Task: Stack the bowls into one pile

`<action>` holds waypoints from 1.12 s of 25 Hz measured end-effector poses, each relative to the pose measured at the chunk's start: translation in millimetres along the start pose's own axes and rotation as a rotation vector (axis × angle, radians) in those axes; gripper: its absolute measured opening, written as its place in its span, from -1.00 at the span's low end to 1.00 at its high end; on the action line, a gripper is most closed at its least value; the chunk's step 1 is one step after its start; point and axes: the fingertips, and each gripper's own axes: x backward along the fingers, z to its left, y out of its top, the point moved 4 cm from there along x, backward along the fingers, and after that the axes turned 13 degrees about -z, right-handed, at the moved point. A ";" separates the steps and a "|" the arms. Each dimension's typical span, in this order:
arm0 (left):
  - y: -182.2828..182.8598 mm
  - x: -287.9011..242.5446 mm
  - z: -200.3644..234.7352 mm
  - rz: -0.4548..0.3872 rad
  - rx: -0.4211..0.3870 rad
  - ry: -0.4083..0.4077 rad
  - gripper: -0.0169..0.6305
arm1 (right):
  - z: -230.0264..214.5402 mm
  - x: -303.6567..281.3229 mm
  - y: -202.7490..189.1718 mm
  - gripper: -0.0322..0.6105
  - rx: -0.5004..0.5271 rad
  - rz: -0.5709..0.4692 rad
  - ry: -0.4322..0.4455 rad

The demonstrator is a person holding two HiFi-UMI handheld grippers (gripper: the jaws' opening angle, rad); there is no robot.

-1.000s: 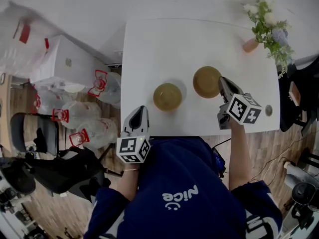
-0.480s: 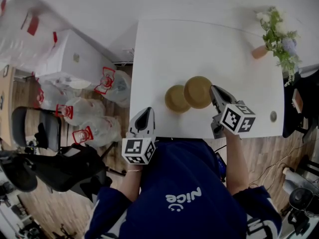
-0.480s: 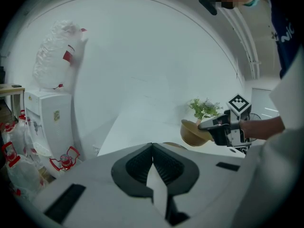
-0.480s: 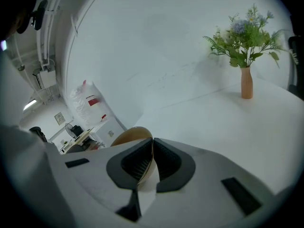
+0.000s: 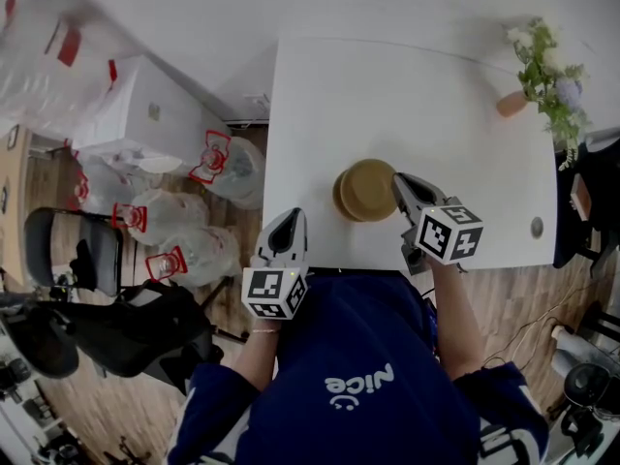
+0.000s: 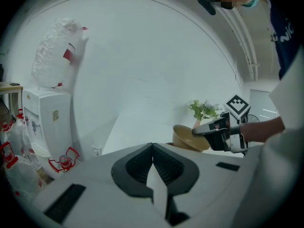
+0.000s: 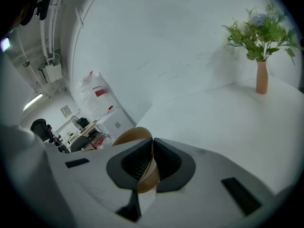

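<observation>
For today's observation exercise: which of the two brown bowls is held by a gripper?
The upper bowl: the right gripper pinches its rim, while the lower bowl sits ungripped beneath.

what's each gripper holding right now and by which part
The right gripper pinches the tan round bowl by its rim. The left gripper is shut on nothing.

Person: navy top (image 5: pixel 339 342), white "Nice" print (image 5: pixel 351 387) with smiley on front, white stripes on sleeve (image 5: pixel 499 436). Both left gripper (image 5: pixel 290 217) and right gripper (image 5: pixel 397 180): white shell, black ribbed pads (image 6: pixel 135 167), black-and-white square-marker cube (image 5: pixel 449 232) at rear.
</observation>
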 end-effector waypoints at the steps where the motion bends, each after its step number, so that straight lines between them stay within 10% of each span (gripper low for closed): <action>1: -0.2 -1.2 0.4 0.002 0.000 -0.006 -0.89 | 1.3 -2.0 -2.2 -0.79 0.004 0.009 0.002; 28: -4.1 -12.6 1.2 0.038 -0.013 -0.075 -0.90 | 1.0 -22.1 -39.2 -0.79 0.102 0.113 -0.100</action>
